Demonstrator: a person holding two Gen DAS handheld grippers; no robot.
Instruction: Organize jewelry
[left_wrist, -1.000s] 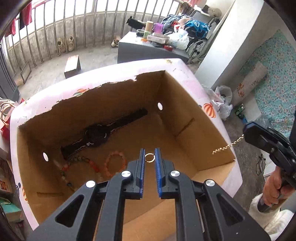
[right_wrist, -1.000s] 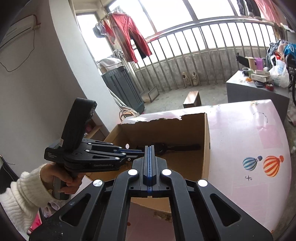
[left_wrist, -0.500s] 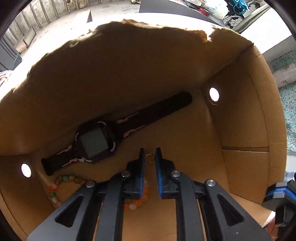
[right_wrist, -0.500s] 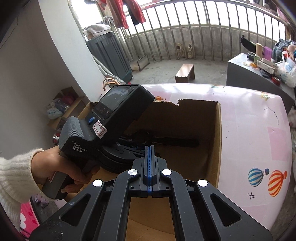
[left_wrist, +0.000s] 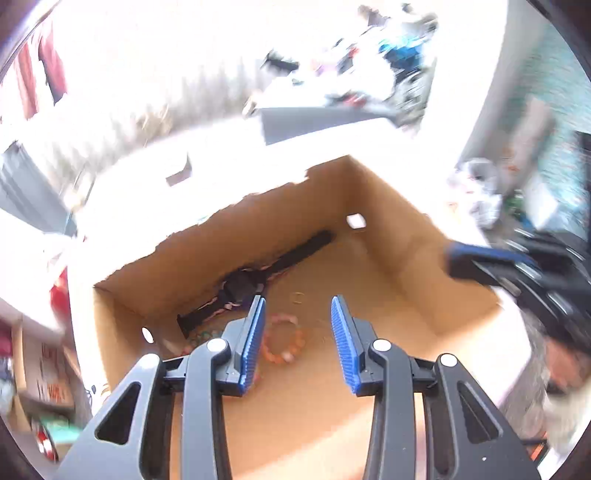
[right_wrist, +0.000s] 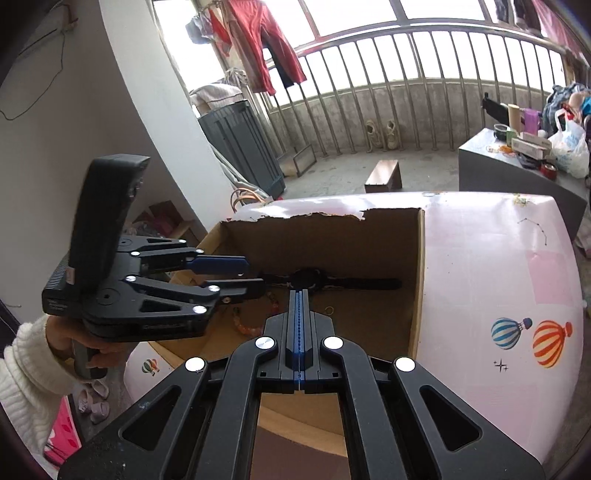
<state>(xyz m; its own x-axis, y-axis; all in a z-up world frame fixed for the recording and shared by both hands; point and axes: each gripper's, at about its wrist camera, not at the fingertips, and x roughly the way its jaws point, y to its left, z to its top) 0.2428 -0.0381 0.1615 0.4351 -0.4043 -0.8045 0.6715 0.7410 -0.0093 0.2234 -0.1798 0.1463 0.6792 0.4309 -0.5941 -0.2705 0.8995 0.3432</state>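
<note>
Left wrist view, blurred, looks down into the cardboard box (left_wrist: 388, 236) from above, past the left claw (left_wrist: 297, 308), whose ribbed blue pads (left_wrist: 255, 332) are parting with nothing between them. Just beyond the gap a thin gold ring (left_wrist: 297, 297) lies flat on the box floor. Beyond the left pad lies one black watch (left_wrist: 255, 280) with a long strap along the far wall; below the gap sits one round bracelet (left_wrist: 284, 341) of smooth orange and pale beads, and a second strand of green beads (left_wrist: 201, 336) shows partly, left of the left pad. The right claw (left_wrist: 480, 260) enters as a dark blur at the right.

Right wrist view is sharp and shows more of the surroundings: the box's torn upper edge (right_wrist: 314, 216), the glossy pink table (right_wrist: 480, 258) with two striped balloon prints, and a hand in a white knitted sleeve (right_wrist: 22, 369) holding the left claw (right_wrist: 242, 277) over the box. The right claw (right_wrist: 300, 295) has its pads pressed together, empty, pointing at the watch (right_wrist: 308, 278). The ring (right_wrist: 328, 309) lies just right of its tips, the orange beads (right_wrist: 245, 325) to the left.
</note>
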